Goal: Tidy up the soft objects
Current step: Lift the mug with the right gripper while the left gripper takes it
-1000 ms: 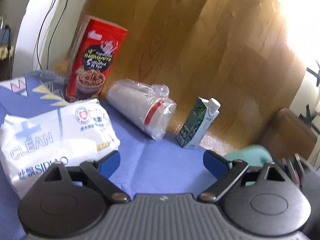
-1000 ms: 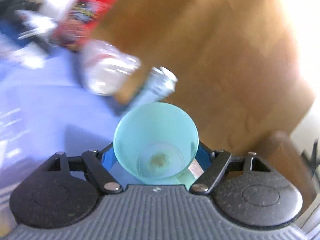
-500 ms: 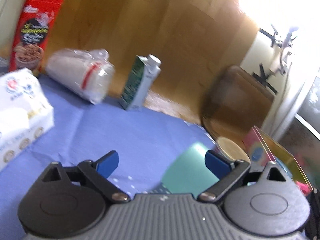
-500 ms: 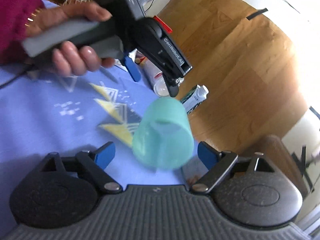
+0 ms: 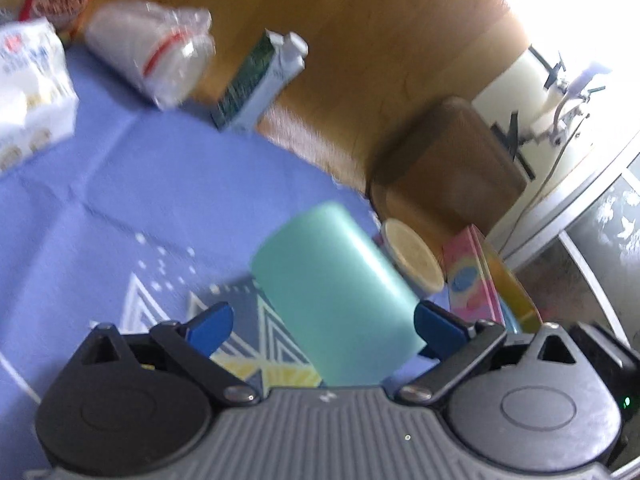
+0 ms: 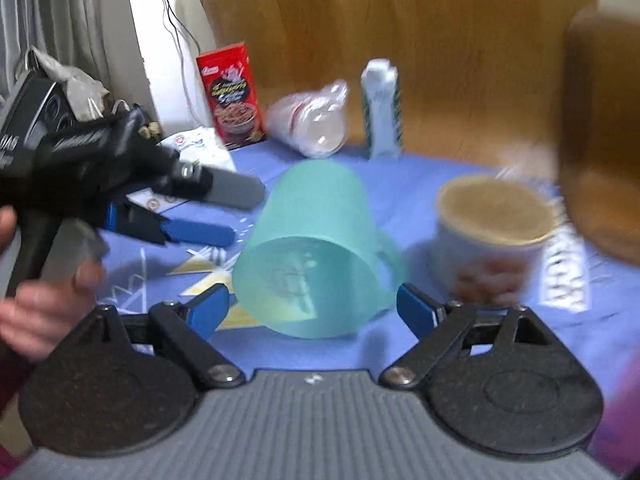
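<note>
At the bottom of the right wrist view, the right gripper has its 2 blue-tipped jaws spread wide and opening, with the teal cup lying tilted between them, mouth toward the camera; neither pad presses on it. At the bottom of the left wrist view, the left gripper is likewise wide and opening, and the same teal cup lies on its side between its pads, base pointing up and left, with a clear gap on the left and the right pad close to its wall. The cup rests on the blue patterned cloth. At the left edge of the right view a person's hand holds the left gripper's handle. Just right of the cup stands a lidded paper tub. Farther back, from left to right, are a white tissue pack, a red cereal box, a bagged stack of cups and a green-and-white carton, with the wooden floor beyond.
</note>
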Motion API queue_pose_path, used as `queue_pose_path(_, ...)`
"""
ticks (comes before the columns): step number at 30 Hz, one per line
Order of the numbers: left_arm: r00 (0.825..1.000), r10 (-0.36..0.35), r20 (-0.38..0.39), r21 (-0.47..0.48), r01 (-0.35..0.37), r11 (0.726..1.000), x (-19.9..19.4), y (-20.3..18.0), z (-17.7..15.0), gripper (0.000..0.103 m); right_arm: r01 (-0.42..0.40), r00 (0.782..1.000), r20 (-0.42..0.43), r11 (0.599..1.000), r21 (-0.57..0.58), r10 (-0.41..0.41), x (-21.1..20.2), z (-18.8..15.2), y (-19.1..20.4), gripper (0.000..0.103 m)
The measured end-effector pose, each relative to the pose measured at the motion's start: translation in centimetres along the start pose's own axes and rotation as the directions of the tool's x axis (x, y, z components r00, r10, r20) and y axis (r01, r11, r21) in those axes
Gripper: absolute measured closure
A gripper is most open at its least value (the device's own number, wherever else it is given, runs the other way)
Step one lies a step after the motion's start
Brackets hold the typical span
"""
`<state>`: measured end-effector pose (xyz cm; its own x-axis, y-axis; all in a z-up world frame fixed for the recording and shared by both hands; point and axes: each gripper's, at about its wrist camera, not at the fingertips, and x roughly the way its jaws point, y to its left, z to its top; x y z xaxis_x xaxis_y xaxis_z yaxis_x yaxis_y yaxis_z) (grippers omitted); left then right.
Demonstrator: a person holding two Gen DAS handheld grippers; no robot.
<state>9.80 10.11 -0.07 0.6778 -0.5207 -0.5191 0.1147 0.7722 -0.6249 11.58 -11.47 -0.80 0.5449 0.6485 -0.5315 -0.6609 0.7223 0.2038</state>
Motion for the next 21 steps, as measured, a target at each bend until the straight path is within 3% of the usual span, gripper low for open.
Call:
queue_pose_path(2, 0.997, -0.069, -0.028, -0.031, 0.068, 0.997, 0.9, 0.3, 0.1, 0.006, 0.016, 1.000, -0.001, 1.000, -0.003, -0.016, 1.4, 0.3, 0.2, 0.003)
queue_pose_path(5, 0.999, -0.043, -0.016, 0.001, 0.043, 0.999, 1.0, -0.4, 0.1, 0.007, 0.078, 0.997, -0.007, 0.996, -0.042, -0.078, 2.6, 0.6, 1.5, 0.008)
queue_pose_path(7, 0.999, -0.029, -0.014, 0.042, 0.029, 0.999, 0.9, -1.3, 0.0, 0.010, 0.131, 0.991, 0.002, 0.988, -0.076, -0.131, 2.3, 0.5, 2.5, 0.017)
queue_pose_path(14, 0.999, -0.045, 0.010, 0.171, 0.043, 0.984, -0.6, -5.9, -1.1, 0.012, 0.205, 0.971, 0.136, 0.976, -0.072, -0.194, -1.1, -1.2, 3.7, 0.019)
queue_pose_path(17, 0.996, -0.088, 0.007, 0.248, 0.084, 0.965, -0.8, -9.3, -1.5, 0.012, 0.257, 0.945, 0.222, 0.965, -0.059, -0.238, -4.7, -2.4, 3.7, 0.019)
queue_pose_path(21, 0.989, -0.146, -0.037, 0.361, 0.150, 0.920, 0.8, -15.0, -2.2, 0.012, 0.351, 0.886, 0.323, 0.936, 0.003, -0.333, -9.4, -3.3, 3.0, 0.019)
